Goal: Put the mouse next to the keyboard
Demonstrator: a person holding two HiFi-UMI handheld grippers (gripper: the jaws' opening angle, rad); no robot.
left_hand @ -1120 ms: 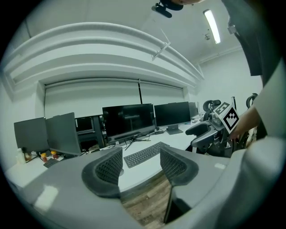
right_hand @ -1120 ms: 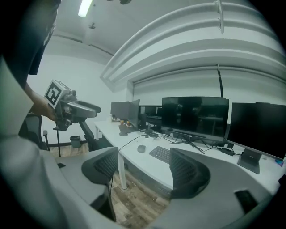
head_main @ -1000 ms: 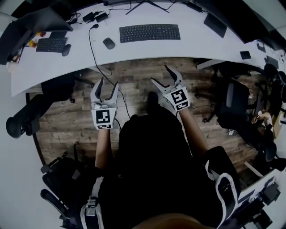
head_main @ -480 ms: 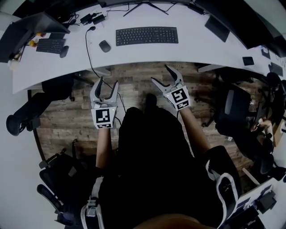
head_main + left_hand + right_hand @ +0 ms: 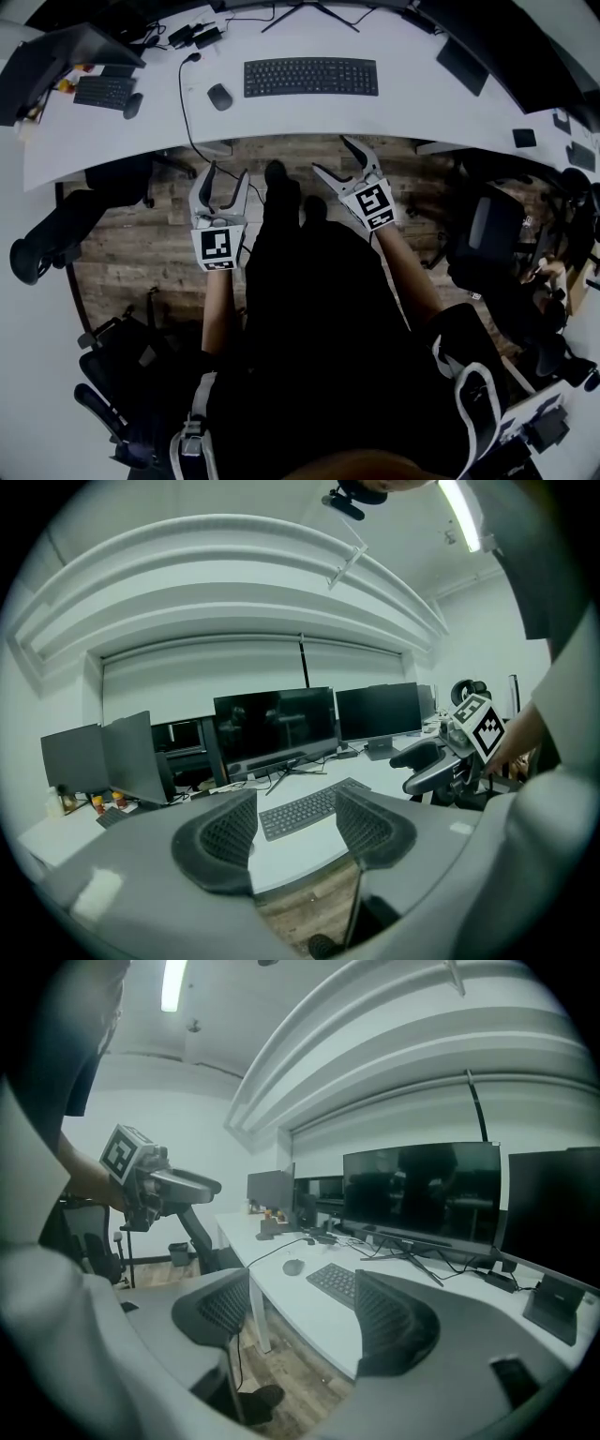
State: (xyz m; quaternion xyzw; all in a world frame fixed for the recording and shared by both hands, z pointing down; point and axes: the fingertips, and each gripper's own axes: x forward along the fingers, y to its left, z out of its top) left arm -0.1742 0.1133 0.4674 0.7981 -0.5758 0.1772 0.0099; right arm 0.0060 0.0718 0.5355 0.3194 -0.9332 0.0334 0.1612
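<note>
A black keyboard (image 5: pixel 310 77) lies on the white desk (image 5: pixel 394 94), and a dark mouse (image 5: pixel 220 97) sits a short gap to its left. Both grippers hang over the wooden floor, short of the desk edge. My left gripper (image 5: pixel 228 171) is open and holds nothing, and so is my right gripper (image 5: pixel 331 156). In the left gripper view the keyboard (image 5: pixel 314 808) shows between the open jaws (image 5: pixel 293 822); the mouse is hidden there. The right gripper view shows the mouse (image 5: pixel 294 1267) and keyboard (image 5: pixel 336 1282) beyond its open jaws (image 5: pixel 300 1312).
A second keyboard (image 5: pixel 105 92) and mouse (image 5: pixel 133 105) lie at the desk's far left. A black cable (image 5: pixel 187 112) runs off the desk edge near the mouse. Office chairs (image 5: pixel 56 230) (image 5: pixel 492 225) stand on both sides. Monitors (image 5: pixel 275 726) line the back.
The person has stepped forward: a shoe now shows between the grippers. Both grippers stay open and have hardly shifted.
</note>
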